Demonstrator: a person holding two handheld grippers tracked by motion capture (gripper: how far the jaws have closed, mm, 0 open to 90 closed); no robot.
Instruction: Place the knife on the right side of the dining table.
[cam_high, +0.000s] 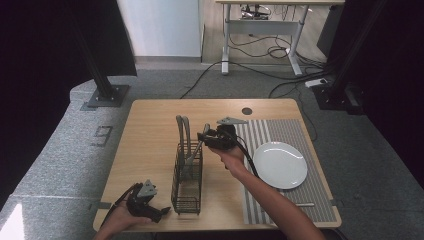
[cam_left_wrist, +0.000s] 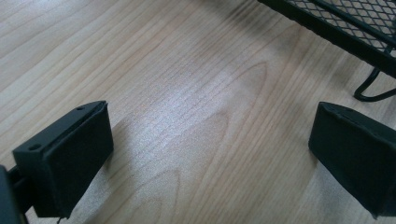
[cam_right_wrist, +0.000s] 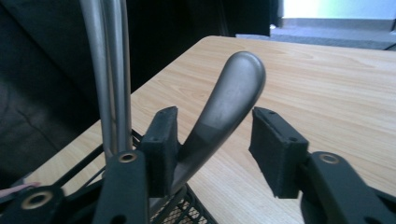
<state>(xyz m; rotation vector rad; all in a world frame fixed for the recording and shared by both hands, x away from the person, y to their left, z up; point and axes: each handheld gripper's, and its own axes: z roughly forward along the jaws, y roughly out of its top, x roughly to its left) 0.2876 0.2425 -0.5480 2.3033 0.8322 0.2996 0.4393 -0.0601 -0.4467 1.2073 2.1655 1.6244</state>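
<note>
One steel handle (cam_right_wrist: 231, 100) leans out of the black mesh caddy (cam_high: 187, 186) at mid-table, and the right gripper (cam_high: 203, 136) has its jaws around it, half spread: the left pad touches the handle's side while the right pad stands clear, so nothing is pinched yet. The piece looks stiff, light and smooth, likely slippery between flat pads; the best hold seems to be on the flat faces just below the rounded tip, lifting along its lean so it does not snag the mesh. Two taller handles (cam_right_wrist: 108, 70) stand upright just beside it. What kind of utensil it is cannot be told, since its working end is hidden inside the caddy. Near the front edge, the left gripper (cam_high: 166, 210) rests on the table (cam_left_wrist: 196, 93) with jaws spread wide and empty. A white plate (cam_high: 280, 165) waits on a striped mat (cam_high: 320, 195) to the right.
</note>
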